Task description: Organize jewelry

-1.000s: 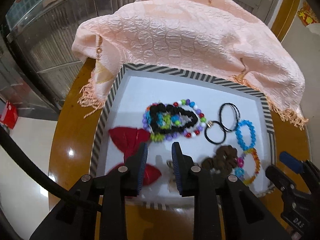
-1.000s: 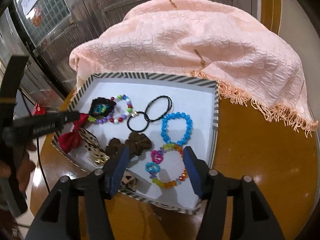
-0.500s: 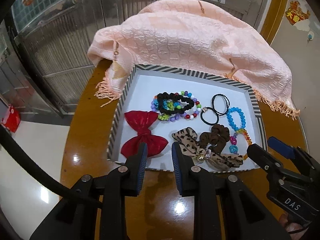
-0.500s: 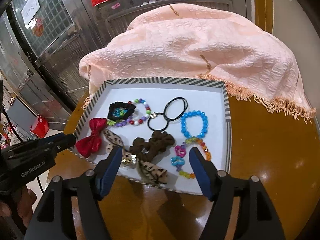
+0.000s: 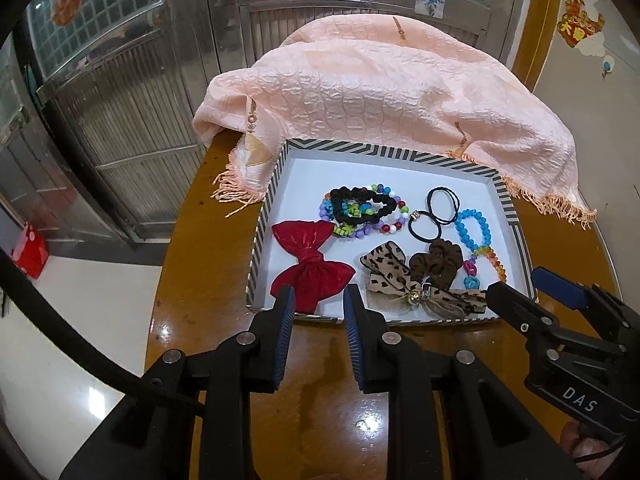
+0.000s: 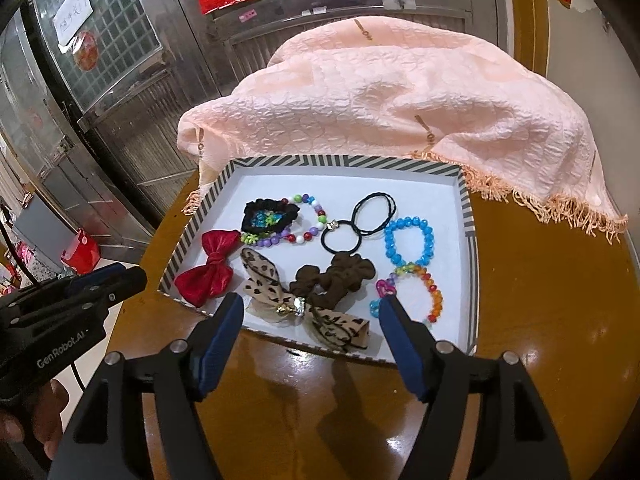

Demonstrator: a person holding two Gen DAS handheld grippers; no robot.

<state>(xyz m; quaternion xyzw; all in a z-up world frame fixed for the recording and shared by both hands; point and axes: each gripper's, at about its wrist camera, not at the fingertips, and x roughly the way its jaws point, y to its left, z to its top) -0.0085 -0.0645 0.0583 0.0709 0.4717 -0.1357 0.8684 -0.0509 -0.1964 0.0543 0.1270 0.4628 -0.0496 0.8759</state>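
Since the earlier frames both claws have drawn back from the tray (image 5: 516, 216): a second ago their tips stood over the items, and now the tips stand over the tray's near rim and bare worktop (image 5: 192, 264). The leopard bow (image 6: 280, 300), then mostly hidden behind the fingers, now shows whole.

Left claw (image 5: 319, 300): narrowly parted, nothing between the pads. The gap matches the earlier frames. The red bow (image 5: 310, 266) lies just ahead of its tips.

Right claw (image 6: 311, 310): spread wide, nothing held. Its jaws have just been opening. The leopard bow lies just ahead, between its tips.

All task items lie in the tray, ahead of both claws. Count:
- bows: 2 (red, leopard)
- scrunchies: 2, brown (image 6: 336, 276) and black (image 6: 270, 216)
- thin black hair ties (image 6: 362, 218): 2 groups, strands too fine to count
- bead bracelets: 3, namely blue (image 6: 408, 242), rainbow (image 6: 424, 294), mixed (image 6: 308, 220)

A peach cloth (image 5: 380, 92) overlaps the tray's far rim.
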